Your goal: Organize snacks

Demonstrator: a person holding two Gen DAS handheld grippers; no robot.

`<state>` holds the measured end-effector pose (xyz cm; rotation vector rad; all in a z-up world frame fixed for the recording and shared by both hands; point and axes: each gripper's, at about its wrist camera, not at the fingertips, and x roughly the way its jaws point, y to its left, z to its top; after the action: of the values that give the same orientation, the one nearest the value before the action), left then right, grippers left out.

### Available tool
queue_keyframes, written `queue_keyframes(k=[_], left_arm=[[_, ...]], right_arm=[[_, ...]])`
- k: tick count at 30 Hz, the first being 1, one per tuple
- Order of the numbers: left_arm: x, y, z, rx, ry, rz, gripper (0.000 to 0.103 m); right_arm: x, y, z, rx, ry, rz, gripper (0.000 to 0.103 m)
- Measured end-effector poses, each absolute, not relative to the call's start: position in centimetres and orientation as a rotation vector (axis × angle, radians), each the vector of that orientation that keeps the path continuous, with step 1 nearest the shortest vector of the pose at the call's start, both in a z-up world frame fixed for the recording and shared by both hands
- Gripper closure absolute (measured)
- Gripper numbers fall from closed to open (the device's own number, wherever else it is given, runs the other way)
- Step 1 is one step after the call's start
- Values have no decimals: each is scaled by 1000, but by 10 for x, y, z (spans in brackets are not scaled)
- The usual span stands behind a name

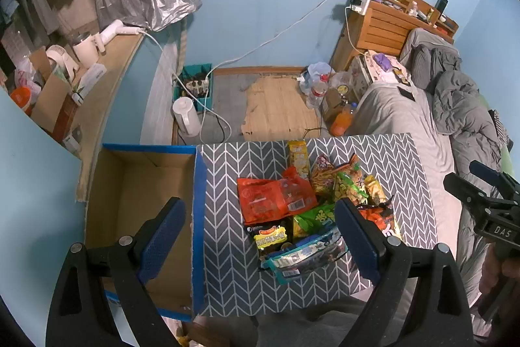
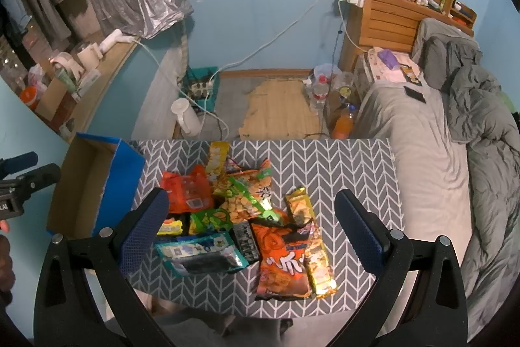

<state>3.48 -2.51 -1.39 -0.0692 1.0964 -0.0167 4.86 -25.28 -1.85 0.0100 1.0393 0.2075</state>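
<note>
I am looking down along both grippers at a small table (image 2: 341,158) covered in a grey cloth with a white chevron pattern, with a bed (image 2: 432,152) in grey bedding just to its right. My left gripper (image 1: 260,236) hangs above the table's near left part with its two blue-padded fingers spread wide and nothing between them. My right gripper (image 2: 250,230) hangs above the near middle of the table, its fingers likewise spread wide and empty. The snacks (image 2: 240,210) lie in a loose overlapping heap on the middle of the cloth. Among them I can make out an orange packet (image 2: 187,192) on the left side of the heap, a teal packet (image 2: 200,252) at the near edge, a large orange crisp bag (image 2: 281,262) on the near right, a gold-wrapped bar (image 2: 320,265) lying against that bag's right edge, and a yellow packet (image 2: 217,156) at the far side. At the left end of the table sits an open cardboard box (image 1: 139,204) with blue edging; its inside looks bare from the left wrist view. The box stands just beside the heap, not touching it. Beyond the table, on the floor, I see a white kettle (image 1: 186,116) and an orange drink bottle (image 1: 343,119).
</note>
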Motion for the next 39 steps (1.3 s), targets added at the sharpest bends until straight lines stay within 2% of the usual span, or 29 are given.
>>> queue_keyframes(k=[39], left_arm=[[39, -34, -22, -41, 1128, -72, 9]], right_arm=[[50, -257, -26, 22, 1079, 187, 2]])
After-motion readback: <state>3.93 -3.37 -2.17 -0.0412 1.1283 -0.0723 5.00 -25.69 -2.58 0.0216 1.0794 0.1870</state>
